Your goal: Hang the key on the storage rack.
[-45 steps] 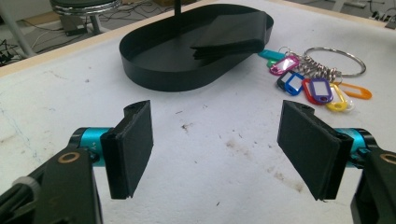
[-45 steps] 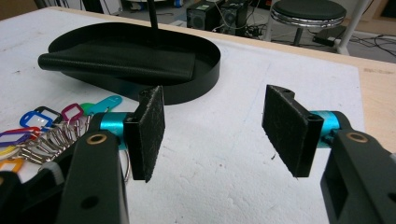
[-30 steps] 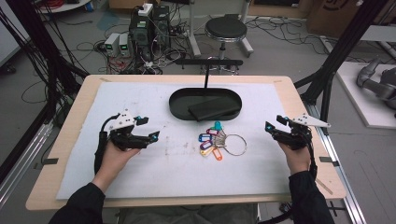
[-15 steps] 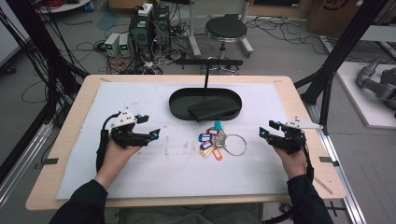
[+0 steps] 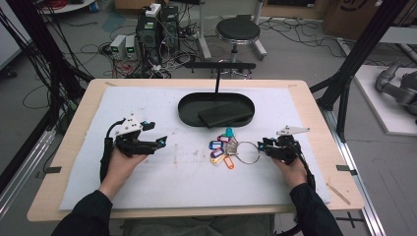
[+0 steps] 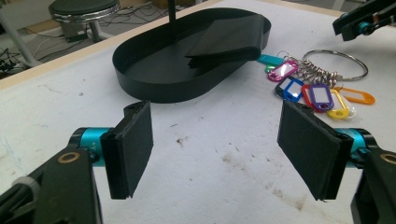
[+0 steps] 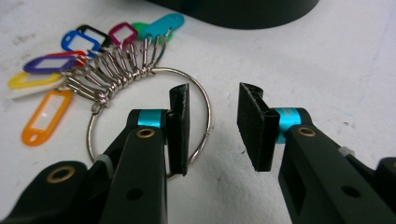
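Observation:
A big metal key ring [image 5: 249, 151] [image 7: 198, 135] [image 6: 337, 61] lies on the white mat with several coloured plastic key tags [image 5: 221, 152] [image 7: 56, 70] [image 6: 310, 88] fanned out on its left side. My right gripper [image 5: 269, 146] [image 7: 214, 126] sits at the ring's right rim, open, its jaws straddling the wire with nothing clamped. At the left of the mat my left gripper [image 5: 156, 143] [image 6: 215, 149] is wide open and holds nothing, aimed toward the tags. A black oval tray [image 5: 189, 114] [image 6: 154, 79] with a flat black slab [image 5: 226, 114] [image 6: 229, 39] in it lies behind the tags.
A thin black post [image 5: 216, 81] rises from the tray's far side. The white mat [image 5: 162, 172] covers most of the wooden table [image 5: 324, 147]. A stool [image 5: 238, 30], cables and electronics stand on the floor beyond the far edge.
My right gripper has moved left, from the table's right side up to the ring's rim. The left gripper has hardly shifted.

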